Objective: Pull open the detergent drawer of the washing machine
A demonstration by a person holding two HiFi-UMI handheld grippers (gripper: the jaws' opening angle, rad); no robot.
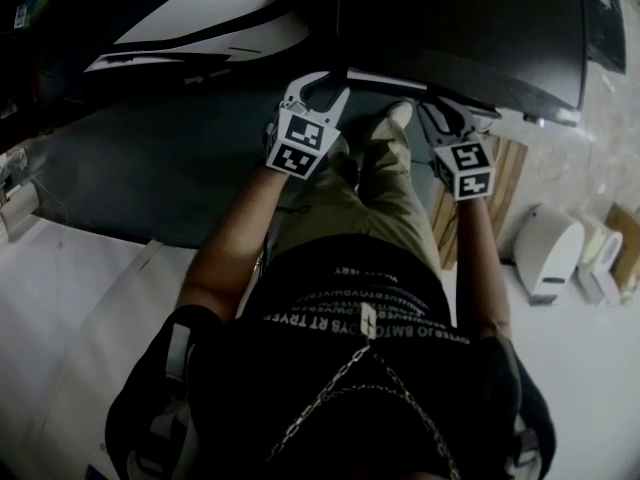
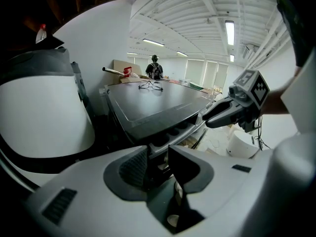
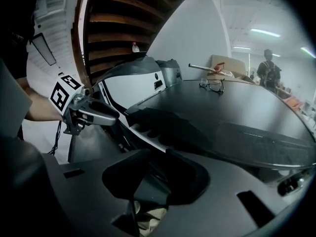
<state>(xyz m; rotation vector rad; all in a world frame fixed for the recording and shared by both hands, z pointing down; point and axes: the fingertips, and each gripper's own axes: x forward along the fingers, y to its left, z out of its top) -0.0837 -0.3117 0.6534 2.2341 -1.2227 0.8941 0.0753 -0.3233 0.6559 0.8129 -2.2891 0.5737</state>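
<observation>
The detergent drawer (image 2: pixel 165 135) juts out just beyond the left hand-held gripper (image 2: pixel 157 154) — jaws wide, empty; the right hand-held gripper (image 3: pixel 155 157), also gaping, hovers beside it.

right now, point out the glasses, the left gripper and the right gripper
glasses (image 2: pixel 150 85): left gripper view, on the frame
left gripper (image 2: pixel 158 149): left gripper view, midway between its fingertips
right gripper (image 3: pixel 158 151): right gripper view, midway between its fingertips

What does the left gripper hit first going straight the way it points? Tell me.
Probably the recessed detergent drawer sticking out under the washing machine's dark top, just beyond the left gripper's open jaws; depth is unclear.
</observation>
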